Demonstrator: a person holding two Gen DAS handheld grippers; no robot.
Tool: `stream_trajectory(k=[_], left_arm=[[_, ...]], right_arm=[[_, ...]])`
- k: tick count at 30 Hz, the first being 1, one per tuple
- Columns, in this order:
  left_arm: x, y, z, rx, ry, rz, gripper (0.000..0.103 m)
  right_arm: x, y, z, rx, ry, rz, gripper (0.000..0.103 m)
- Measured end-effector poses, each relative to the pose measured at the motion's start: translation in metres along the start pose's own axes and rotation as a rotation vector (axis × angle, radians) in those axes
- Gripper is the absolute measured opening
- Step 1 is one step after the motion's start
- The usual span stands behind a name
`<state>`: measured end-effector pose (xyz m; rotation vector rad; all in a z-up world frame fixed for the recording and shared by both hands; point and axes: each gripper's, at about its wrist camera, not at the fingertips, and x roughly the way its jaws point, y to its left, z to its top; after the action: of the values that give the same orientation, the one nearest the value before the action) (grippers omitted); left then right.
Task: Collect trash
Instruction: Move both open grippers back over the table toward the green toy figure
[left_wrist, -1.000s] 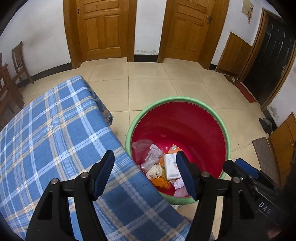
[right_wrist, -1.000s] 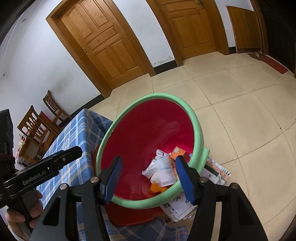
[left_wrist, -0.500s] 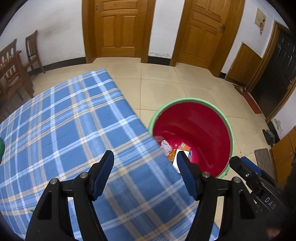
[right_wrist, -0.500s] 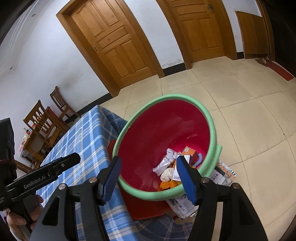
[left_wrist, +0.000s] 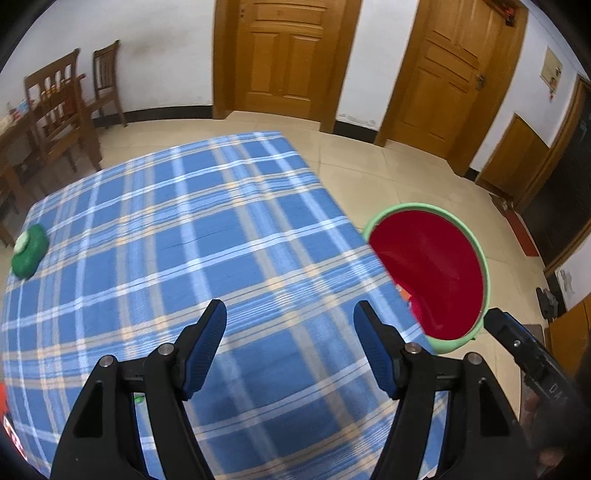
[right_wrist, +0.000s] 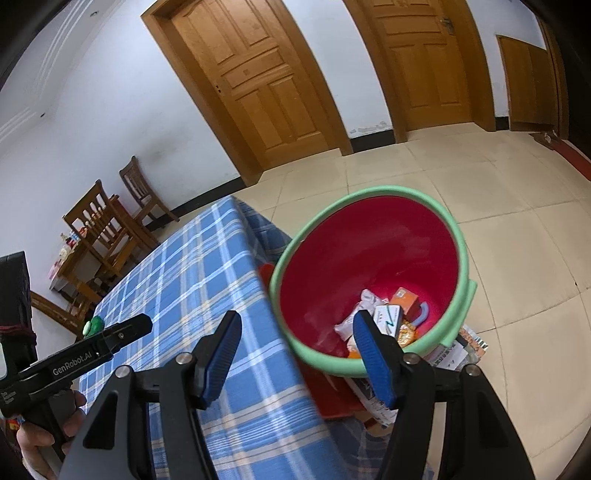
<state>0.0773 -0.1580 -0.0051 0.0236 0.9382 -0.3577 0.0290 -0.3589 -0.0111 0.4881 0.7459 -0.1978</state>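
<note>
A red bin with a green rim (right_wrist: 369, 258) stands on the floor beside the table's right edge; it also shows in the left wrist view (left_wrist: 436, 273). It holds several pieces of trash (right_wrist: 384, 321): wrappers, a white box, an orange box. A green object with a white cap (left_wrist: 29, 249) lies at the table's far left; it also shows in the right wrist view (right_wrist: 94, 325). My left gripper (left_wrist: 290, 325) is open and empty above the blue plaid tablecloth (left_wrist: 184, 240). My right gripper (right_wrist: 295, 336) is open and empty above the table edge next to the bin.
Wooden chairs (left_wrist: 62, 110) and a side table stand at the far left by the wall. Two wooden doors (left_wrist: 280, 59) are at the back. Papers (right_wrist: 454, 350) lie on the floor under the bin. A small green bit (left_wrist: 138, 398) lies on the cloth behind the left finger.
Both grippers have swung left, away from the bin and over the table. The bin has slid right in both views, and the green object has come into sight.
</note>
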Motion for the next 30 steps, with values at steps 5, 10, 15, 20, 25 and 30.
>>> stream_trajectory(k=[5,10,15,20,25,30], left_arm=[[-0.011,0.032,-0.010,-0.048,-0.009,0.042,0.072],[-0.022,0.065,-0.021,-0.095,-0.012,0.099,0.073],[-0.029,0.095,-0.033,-0.144,-0.016,0.139,0.074],[-0.030,0.115,-0.045,-0.182,-0.008,0.163,0.074],[-0.026,0.128,-0.058,-0.205,0.012,0.175,0.074],[-0.023,0.137,-0.069,-0.219,0.029,0.173,0.074]], right_arm=[[-0.001,0.015,-0.008,-0.019,0.007,0.021,0.067],[0.003,0.030,-0.018,-0.039,0.024,0.043,0.067],[0.008,0.044,-0.027,-0.062,0.043,0.064,0.068],[0.013,0.058,-0.037,-0.088,0.065,0.078,0.068],[0.016,0.067,-0.046,-0.102,0.089,0.091,0.069],[0.018,0.075,-0.051,-0.113,0.104,0.102,0.069]])
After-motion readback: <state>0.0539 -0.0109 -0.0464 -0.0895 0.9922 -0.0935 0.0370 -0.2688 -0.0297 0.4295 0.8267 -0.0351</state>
